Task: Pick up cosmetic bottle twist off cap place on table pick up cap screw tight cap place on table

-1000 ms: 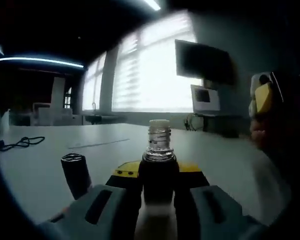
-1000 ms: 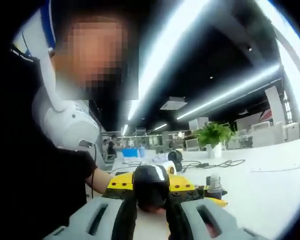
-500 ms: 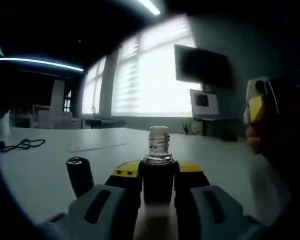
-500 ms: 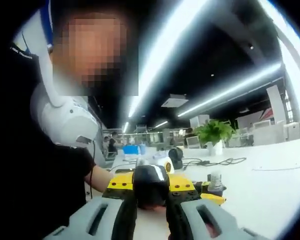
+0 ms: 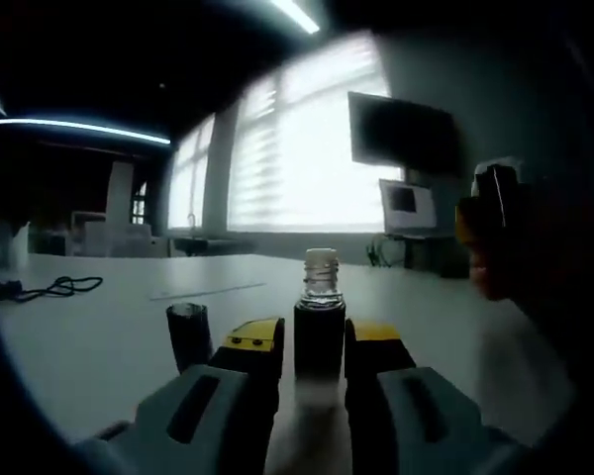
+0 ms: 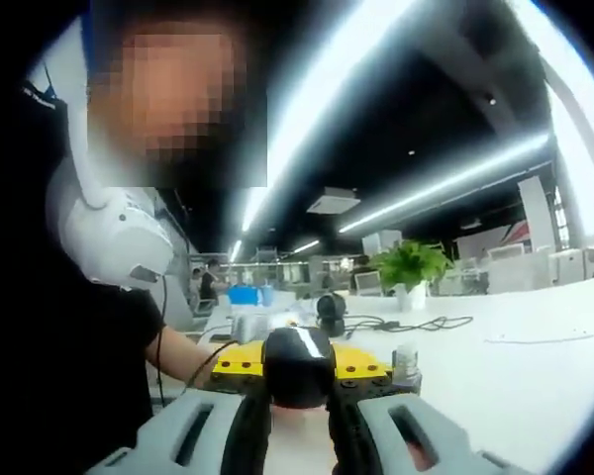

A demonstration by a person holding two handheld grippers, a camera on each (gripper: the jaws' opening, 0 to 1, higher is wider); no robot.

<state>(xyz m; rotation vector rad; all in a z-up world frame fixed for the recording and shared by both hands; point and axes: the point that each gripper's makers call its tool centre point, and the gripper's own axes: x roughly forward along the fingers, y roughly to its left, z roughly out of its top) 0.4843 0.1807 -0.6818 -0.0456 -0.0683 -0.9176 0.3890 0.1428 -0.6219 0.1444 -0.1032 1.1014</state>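
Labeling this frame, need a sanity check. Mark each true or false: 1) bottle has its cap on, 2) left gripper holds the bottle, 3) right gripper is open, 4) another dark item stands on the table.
1) The bottle has its cap on: false, its threaded neck is bare.
2) The left gripper is shut on the bottle: true.
3) The right gripper is open: false, it is shut on the black cap.
4) A dark cylinder stands on the table: true.
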